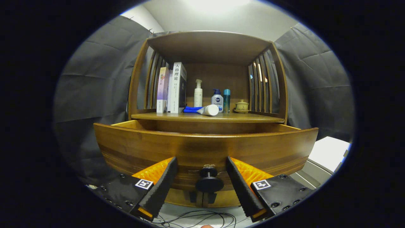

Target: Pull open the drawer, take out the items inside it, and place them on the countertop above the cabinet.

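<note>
While hand-held gripper gapes, drawer out

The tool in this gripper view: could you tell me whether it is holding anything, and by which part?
Nothing is held. The tool is open, its fingers standing either side of the drawer's knob without touching it.

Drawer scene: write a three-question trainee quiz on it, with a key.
1. True or false: the tool is shut on the drawer knob.
2. Which item lies on its side on the countertop? A) white tube B) pump bottle C) lidded cup
3. Fill in: the drawer is pulled ____.

Key
1. False: the knob sits between the fingers, with gaps on both sides.
2. A: the tube lies by the blue cloth; the other two stand upright.
3. Open: its front stands out ahead of the countertop.
</note>
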Tool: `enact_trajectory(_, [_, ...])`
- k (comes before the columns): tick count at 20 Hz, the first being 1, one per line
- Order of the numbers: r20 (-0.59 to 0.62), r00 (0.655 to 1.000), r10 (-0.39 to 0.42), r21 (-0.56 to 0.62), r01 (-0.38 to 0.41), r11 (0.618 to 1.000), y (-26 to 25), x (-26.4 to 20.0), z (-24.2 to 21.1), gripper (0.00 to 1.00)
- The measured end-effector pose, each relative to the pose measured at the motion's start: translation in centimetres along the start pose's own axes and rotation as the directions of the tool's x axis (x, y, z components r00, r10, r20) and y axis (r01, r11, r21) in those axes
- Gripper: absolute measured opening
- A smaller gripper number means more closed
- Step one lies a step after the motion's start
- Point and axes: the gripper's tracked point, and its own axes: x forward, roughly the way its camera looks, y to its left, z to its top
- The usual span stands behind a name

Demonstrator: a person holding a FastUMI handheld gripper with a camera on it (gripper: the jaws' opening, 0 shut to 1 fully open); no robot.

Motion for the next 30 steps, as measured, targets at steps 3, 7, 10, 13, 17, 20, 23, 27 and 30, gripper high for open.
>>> enact_trajectory(3, [0.009,1.0,0.0,0.032,0.0,0.999,0.2,1.3,0.7,0.99])
enact_trajectory(7, [-0.011,1.0,0.003,0.022,-0.003,1.0,0.5,3.3,0.8,0.99])
enact_trajectory(10, [-0.018,1.0,0.002,0.024,-0.001,1.0,0.4,4.8,1.0,0.98])
enact_trajectory(13, [-0.011,1.0,-0.005,0.018,0.005,1.0,0.4,6.3,1.1,0.98])
enact_trajectory(17, [-0.008,1.0,-0.006,0.021,0.006,1.0,0.3,8.3,1.4,0.98])
enact_trajectory(20, [-0.011,1.0,-0.007,0.019,0.007,1.0,0.3,9.8,1.6,0.98])
enact_trajectory(23, [-0.007,1.0,-0.009,0.018,0.009,1.0,0.3,11.2,1.8,0.98])
enact_trajectory(27, [-0.009,1.0,-0.013,0.002,0.013,1.0,0.0,13.1,1.9,0.98])
enact_trajectory(30, [0.011,1.0,-0.029,-0.036,0.03,0.999,0.1,13.4,2.0,0.97])
